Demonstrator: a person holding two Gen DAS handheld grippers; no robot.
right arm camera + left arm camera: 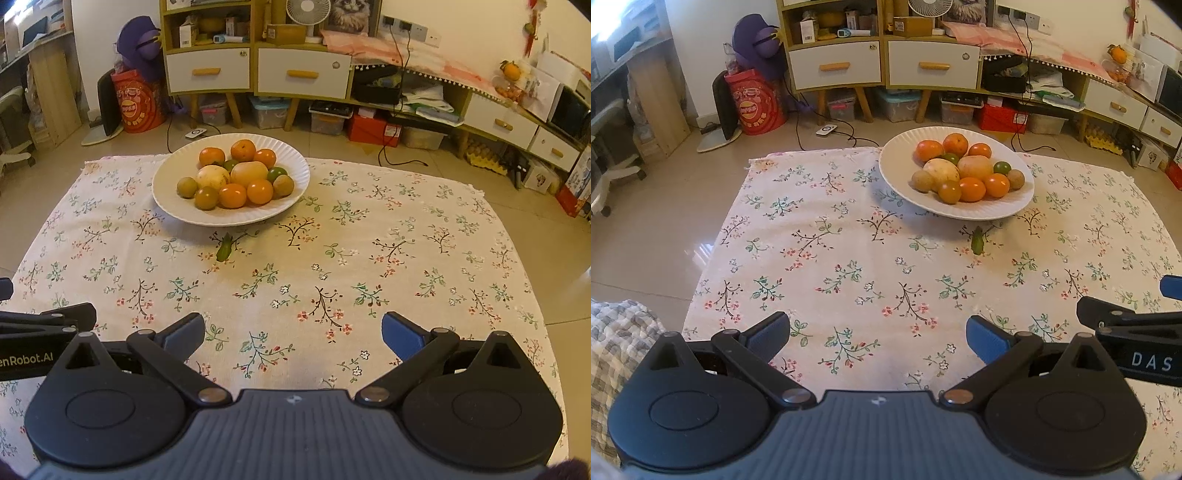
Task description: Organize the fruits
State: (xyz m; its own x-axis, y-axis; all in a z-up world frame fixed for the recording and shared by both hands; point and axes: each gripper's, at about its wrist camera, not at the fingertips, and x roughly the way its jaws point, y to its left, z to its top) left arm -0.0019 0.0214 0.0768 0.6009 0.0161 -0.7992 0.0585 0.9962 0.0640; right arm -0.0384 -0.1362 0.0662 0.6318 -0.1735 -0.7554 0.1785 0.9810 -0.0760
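Observation:
A white ribbed plate (pixel 897 173) (pixel 166 199) stands at the far side of the flowered cloth, piled with several fruits: orange tangerines (pixel 955 144) (pixel 243 150), pale yellow ones (pixel 975 167) (pixel 249 173), small green and brown ones. A small green leaf-like piece (pixel 977 242) (pixel 224 249) lies on the cloth just in front of the plate. My left gripper (pixel 877 338) hovers open over the near cloth, nothing between its fingers. My right gripper (pixel 293 332) is open too and holds nothing. Each one shows at the edge of the other's view.
The flowered cloth (pixel 849 258) (pixel 406 258) covers a low table on a tiled floor. Behind stand a drawer cabinet (pixel 882 62), storage boxes, cables and a red tin (pixel 755 103). A checked fabric (pixel 617 332) lies at the near left.

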